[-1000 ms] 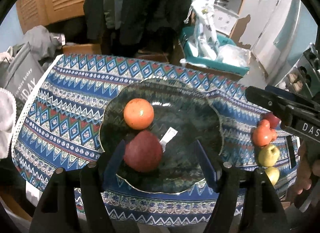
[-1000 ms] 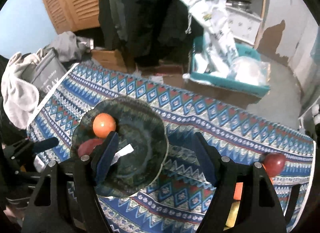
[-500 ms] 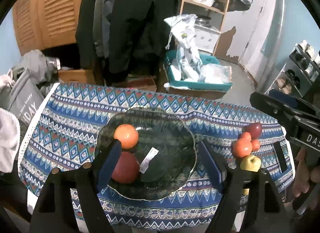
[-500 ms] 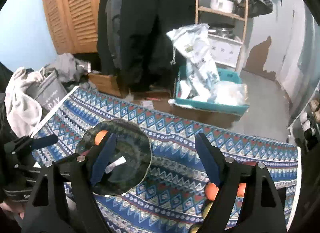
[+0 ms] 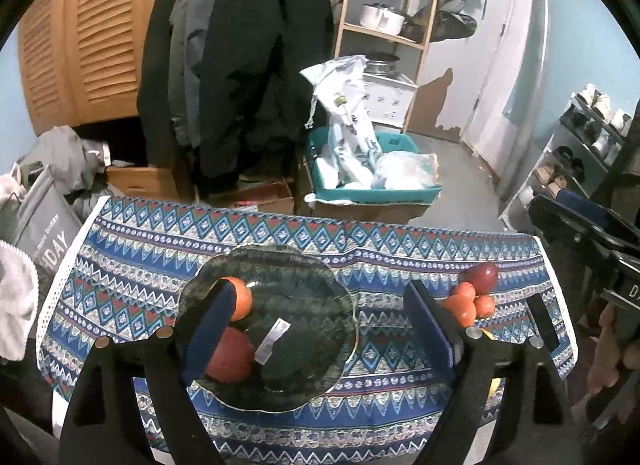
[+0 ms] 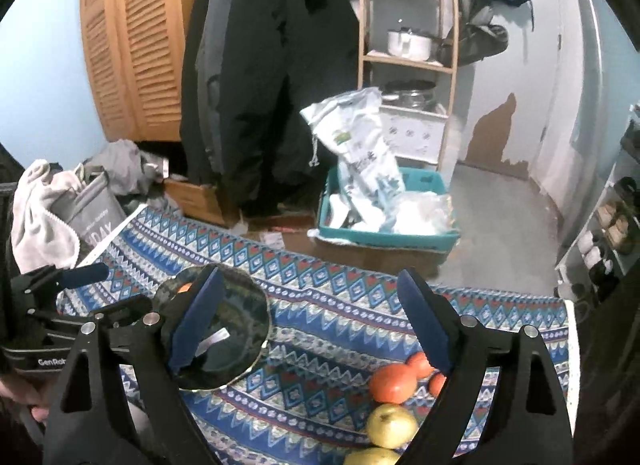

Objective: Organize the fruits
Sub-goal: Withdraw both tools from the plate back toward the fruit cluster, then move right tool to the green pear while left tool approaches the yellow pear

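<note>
Left wrist view: the left gripper [image 5: 320,325] hangs above the tabletop [image 5: 120,265] with its jaws spread wide and holding nothing. Between the jaws lies a dark glass plate [image 5: 312,265] on the patterned blue cloth. The plate carries an orange [image 5: 242,299] at its far left, a red apple [image 5: 232,357] nearer the camera, and a white label [image 5: 272,339] near its middle. The left jaw partly covers both fruits. To the right of the plate, well apart from it, a cluster of loose fruit rests on the cloth: a dark red apple [image 5: 480,275] and several orange-red fruits [image 5: 466,303].

Right wrist view: the right gripper [image 6: 312,329] is also above the tabletop, jaws wide apart and empty. The same plate sits at the left, partly behind the left jaw. Near the right jaw lie orange-red fruits [image 6: 394,383], a yellow-green apple [image 6: 392,425], and a second yellow fruit [image 6: 372,457] at the lower edge.
</note>
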